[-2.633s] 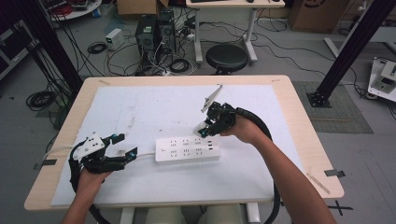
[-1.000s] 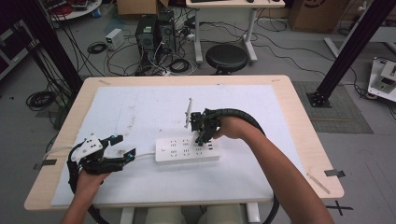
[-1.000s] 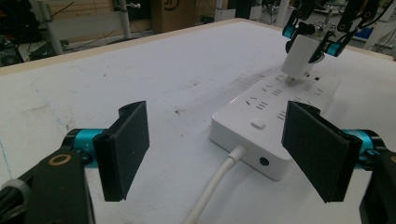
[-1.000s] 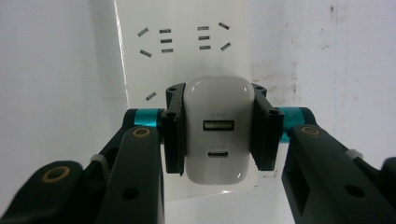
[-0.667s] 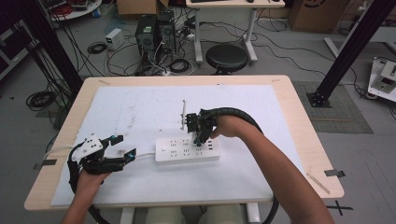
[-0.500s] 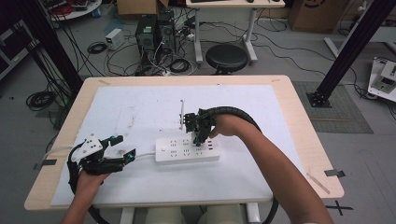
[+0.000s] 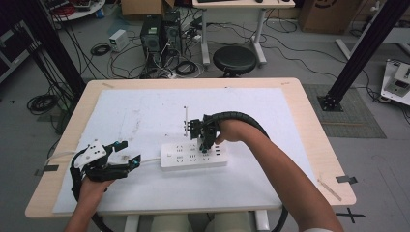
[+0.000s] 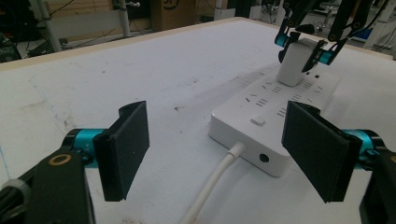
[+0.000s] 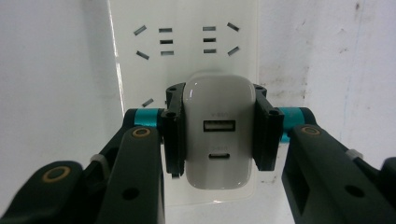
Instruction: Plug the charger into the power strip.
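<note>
Two claws, one charger held

My right gripper [image 9: 215, 135] clamps a white rectangular USB charger [image 9: 217, 135], standing it on the white plastic power strip [image 7: 193, 155]. My left gripper [image 8: 224, 154] rests wide open, empty, near the strip's cord end on the white-covered table [image 7: 145, 111]

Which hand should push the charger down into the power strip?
Right. The right gripper is already shut on the charger, over the power strip. The left gripper is open, off by the strip's cord end.

Charger [image 9: 215, 133] prongs hidden against strip [image 9: 140, 70]
</note>
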Action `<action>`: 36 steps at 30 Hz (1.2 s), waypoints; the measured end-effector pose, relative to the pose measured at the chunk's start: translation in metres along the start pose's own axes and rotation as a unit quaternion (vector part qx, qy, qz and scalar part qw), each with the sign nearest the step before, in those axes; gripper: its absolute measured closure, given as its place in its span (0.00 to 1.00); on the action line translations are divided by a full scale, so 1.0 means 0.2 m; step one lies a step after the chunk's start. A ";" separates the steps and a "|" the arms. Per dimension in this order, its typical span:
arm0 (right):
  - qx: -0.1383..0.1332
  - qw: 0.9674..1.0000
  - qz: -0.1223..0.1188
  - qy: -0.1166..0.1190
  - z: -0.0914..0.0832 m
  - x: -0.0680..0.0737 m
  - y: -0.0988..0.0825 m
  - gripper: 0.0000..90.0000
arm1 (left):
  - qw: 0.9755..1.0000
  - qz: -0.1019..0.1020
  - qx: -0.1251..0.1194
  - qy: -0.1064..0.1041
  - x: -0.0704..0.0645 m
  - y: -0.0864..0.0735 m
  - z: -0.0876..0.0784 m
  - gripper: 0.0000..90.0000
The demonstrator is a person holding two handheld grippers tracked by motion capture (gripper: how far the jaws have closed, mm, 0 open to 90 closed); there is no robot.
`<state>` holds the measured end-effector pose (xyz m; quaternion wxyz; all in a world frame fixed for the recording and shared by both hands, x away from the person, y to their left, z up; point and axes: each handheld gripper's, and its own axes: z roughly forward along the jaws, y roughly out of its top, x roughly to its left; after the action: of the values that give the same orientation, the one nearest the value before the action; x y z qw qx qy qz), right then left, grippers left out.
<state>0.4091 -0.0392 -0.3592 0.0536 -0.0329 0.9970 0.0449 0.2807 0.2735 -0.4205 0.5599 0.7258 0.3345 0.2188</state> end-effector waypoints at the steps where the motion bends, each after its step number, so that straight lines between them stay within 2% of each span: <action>1: 0.002 1.000 0.000 0.002 0.00 0.00 0.00 0.71 | 1.000 0.000 0.001 -0.001 0.00 0.00 0.00 0.26; 9: -0.004 1.000 0.003 0.008 0.01 -0.01 0.00 0.71 | 1.000 -0.001 -0.001 0.003 0.00 0.00 0.00 0.26; 15: -0.043 0.999 0.007 0.002 0.01 0.00 -0.05 0.70 | 1.000 -0.004 -0.002 0.002 0.00 0.00 0.00 0.26; 17: -0.064 0.998 0.021 0.004 0.01 0.00 -0.08 0.68 | 1.000 -0.002 -0.003 0.002 0.00 0.01 0.00 0.26; 18: -0.075 0.996 0.037 0.007 0.01 0.00 -0.10 0.61 | 1.000 -0.002 -0.004 0.003 0.00 0.01 0.00 0.26; 19: -0.091 0.994 0.060 0.006 0.00 -0.01 -0.12 0.48 | 1.000 -0.001 -0.004 0.002 0.00 0.01 0.00 0.26; 20: -0.115 0.989 0.090 0.002 0.00 -0.01 -0.15 0.39 | 1.000 -0.001 -0.003 0.002 0.00 0.01 0.00 0.26; 21: -0.115 0.989 0.090 0.002 0.00 -0.01 -0.15 0.39 | 1.000 -0.001 -0.003 0.002 0.00 0.01 0.00 0.26; 22: -0.137 0.984 0.115 0.000 -0.02 -0.01 -0.18 0.35 | 1.000 -0.002 -0.004 0.002 0.00 0.01 0.00 0.26; 23: -0.175 0.974 0.146 -0.005 -0.05 -0.01 -0.24 0.29 | 1.000 -0.003 -0.006 0.002 0.00 0.01 0.00 0.26; 24: -0.195 0.966 0.170 -0.013 -0.07 -0.01 -0.29 0.23 | 1.000 -0.003 -0.006 0.000 0.00 0.01 0.00 0.26; 25: -0.209 0.960 0.187 -0.018 -0.08 0.00 -0.33 0.23 | 1.000 -0.002 -0.005 0.000 -0.01 0.01 0.00 0.26; 27: -0.229 0.950 0.212 -0.022 -0.10 0.02 -0.41 0.23 | 1.000 -0.003 -0.008 0.000 -0.01 0.01 0.01 0.26; 29: -0.257 0.937 0.234 -0.028 -0.11 0.05 -0.49 0.23 | 1.000 -0.004 -0.010 0.000 -0.01 0.02 0.01 0.26; 30: -0.257 0.937 0.234 -0.028 -0.11 0.05 -0.49 0.23 | 1.000 -0.004 -0.010 0.000 -0.01 0.02 0.01 0.26; 31: -0.270 0.930 0.247 -0.035 -0.11 0.07 -0.53 0.23 | 1.000 -0.003 -0.011 0.001 -0.01 0.02 0.01 0.26; 32: -0.297 0.913 0.275 -0.046 -0.11 0.10 -0.61 0.23 | 1.000 -0.002 -0.012 0.000 -0.01 0.02 0.01 0.26; 35: -0.324 0.890 0.315 -0.065 -0.10 0.15 -0.73 0.23 | 1.000 -0.001 -0.014 -0.002 -0.01 0.03 0.01 0.26; 36: -0.333 0.883 0.323 -0.067 -0.10 0.17 -0.76 0.23 | 1.000 -0.003 -0.013 -0.002 -0.02 0.03 0.01 0.26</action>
<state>0.3849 -0.1940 -0.3561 0.0886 0.2780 0.8727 0.3916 0.2818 0.2685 -0.4161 0.5706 0.7180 0.3323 0.2203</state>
